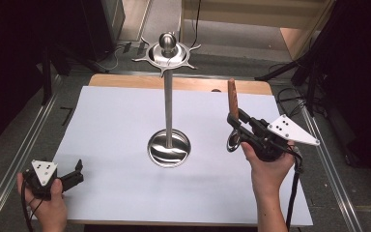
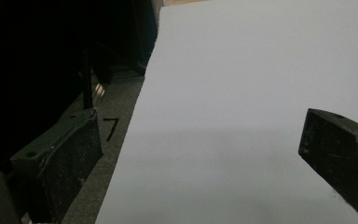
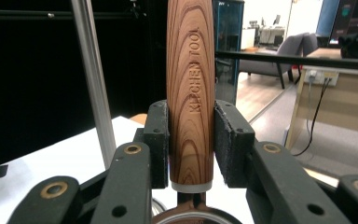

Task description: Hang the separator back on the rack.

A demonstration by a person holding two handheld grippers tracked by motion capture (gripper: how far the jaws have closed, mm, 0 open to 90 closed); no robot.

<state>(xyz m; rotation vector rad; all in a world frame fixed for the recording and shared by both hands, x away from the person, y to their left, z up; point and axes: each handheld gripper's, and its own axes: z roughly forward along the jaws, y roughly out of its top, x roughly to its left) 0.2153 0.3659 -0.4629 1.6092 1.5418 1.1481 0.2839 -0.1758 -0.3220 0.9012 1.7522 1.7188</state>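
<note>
A kitchen tool with a wooden handle (image 1: 232, 100) and a round metal head (image 1: 232, 141) stands upright at the right of the table, handle up. My right gripper (image 1: 235, 121) is shut on the lower part of that handle (image 3: 189, 93), which is stamped "KITCHEN TOOL" and sits between the pads (image 3: 230, 140). A tall metal stand (image 1: 168, 106) rises from a round dish base (image 1: 169, 149) at the table's middle and carries a ring of hooks (image 1: 166, 53) at its top. Its pole (image 3: 93, 84) is left of the handle. My left gripper (image 1: 79, 171) rests open at the near left corner, nothing between its jaws (image 2: 205, 144).
A white sheet (image 1: 116, 125) covers the table, with a wooden board edge (image 1: 183, 83) along the far side. Metal rails (image 1: 24, 150) run down both sides. Black tripod legs (image 1: 299, 67) and cables stand beyond the far corners. A "7" mark (image 2: 111, 127) lies left of the sheet.
</note>
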